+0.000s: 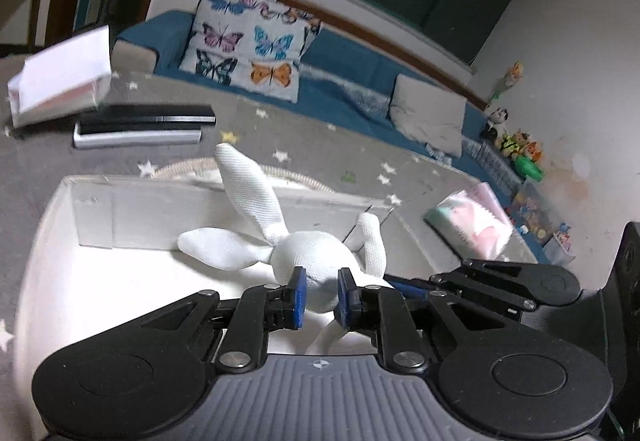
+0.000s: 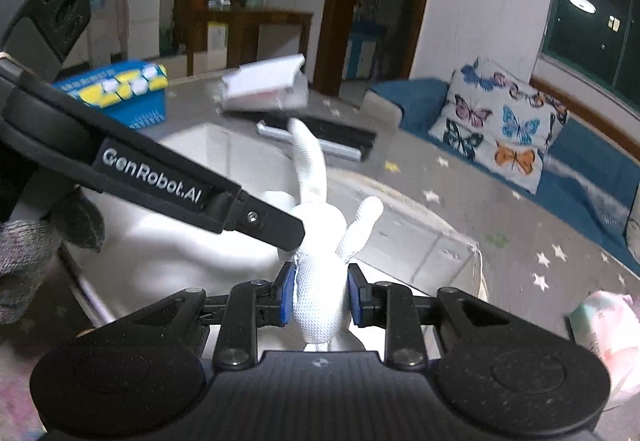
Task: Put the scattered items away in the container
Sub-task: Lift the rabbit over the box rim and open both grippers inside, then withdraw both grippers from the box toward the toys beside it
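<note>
Grey star-patterned carpet surrounds a white rectangular container. Both grippers pinch a white knitted fabric rabbit at frame centre over the container, apparently not resting inside: left gripper, right gripper.

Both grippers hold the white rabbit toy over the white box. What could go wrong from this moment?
1. The left gripper and the right gripper both clamp the white rabbit toy; if only one opens, the toy may swing and land outside the white box.
2. One long ear sticks up past the box's far wall and may end up draped over it.
3. The two grippers sit very close together and could knock each other while opening.
</note>
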The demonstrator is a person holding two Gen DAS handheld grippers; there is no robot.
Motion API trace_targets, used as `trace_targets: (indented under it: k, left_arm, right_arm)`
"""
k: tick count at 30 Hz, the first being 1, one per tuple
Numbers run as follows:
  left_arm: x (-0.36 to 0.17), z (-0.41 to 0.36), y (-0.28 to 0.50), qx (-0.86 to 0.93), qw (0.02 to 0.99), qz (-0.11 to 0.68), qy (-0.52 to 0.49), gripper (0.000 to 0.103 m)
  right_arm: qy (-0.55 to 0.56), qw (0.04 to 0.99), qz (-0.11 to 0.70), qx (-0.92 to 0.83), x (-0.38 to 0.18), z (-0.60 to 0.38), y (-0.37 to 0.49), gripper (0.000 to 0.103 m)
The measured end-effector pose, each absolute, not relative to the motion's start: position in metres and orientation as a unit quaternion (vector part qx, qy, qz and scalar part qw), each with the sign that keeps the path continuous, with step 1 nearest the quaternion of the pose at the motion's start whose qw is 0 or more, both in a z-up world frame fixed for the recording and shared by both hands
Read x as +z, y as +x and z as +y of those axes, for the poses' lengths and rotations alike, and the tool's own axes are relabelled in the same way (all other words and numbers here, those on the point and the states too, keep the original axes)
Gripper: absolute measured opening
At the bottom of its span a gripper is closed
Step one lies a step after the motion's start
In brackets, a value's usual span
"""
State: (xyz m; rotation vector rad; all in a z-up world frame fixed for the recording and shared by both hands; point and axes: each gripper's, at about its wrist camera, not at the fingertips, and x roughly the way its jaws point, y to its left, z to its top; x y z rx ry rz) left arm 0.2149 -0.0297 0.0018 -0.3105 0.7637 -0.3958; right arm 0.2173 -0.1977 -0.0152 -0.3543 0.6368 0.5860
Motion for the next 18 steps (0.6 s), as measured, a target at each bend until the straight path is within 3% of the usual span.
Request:
trace_targets:
  k: [7, 9, 14, 18]
  left_arm:
    - [-0.01, -0.037, 0.22, -0.179, 0.896, 0.381, -0.14, 0.019]
    - [-0.011, -0.037, 0.219, -0.175, 0.897, 0.382, -0.134, 0.019]
    - [-0.006, -0.039, 0.21, -0.158, 0.906, 0.375, -0.115, 0.02]
    - [-0.003, -0.039, 0.204, -0.151, 0.909, 0.374, -0.103, 0.02]
  right_arm:
    - [-0.184, 0.887, 0.334, 0.261, -0.031, -0.195, 0.222, 0.034]
    - [-0.181, 0.89, 0.332, 0.254, -0.03, -0.195, 0.221, 0.044]
    - [-0.161, 0.9, 0.318, 0.251, -0.022, -0.201, 0.217, 0.051]
    - [-0.145, 0.908, 0.304, 0.249, -0.013, -0.206, 0.204, 0.064]
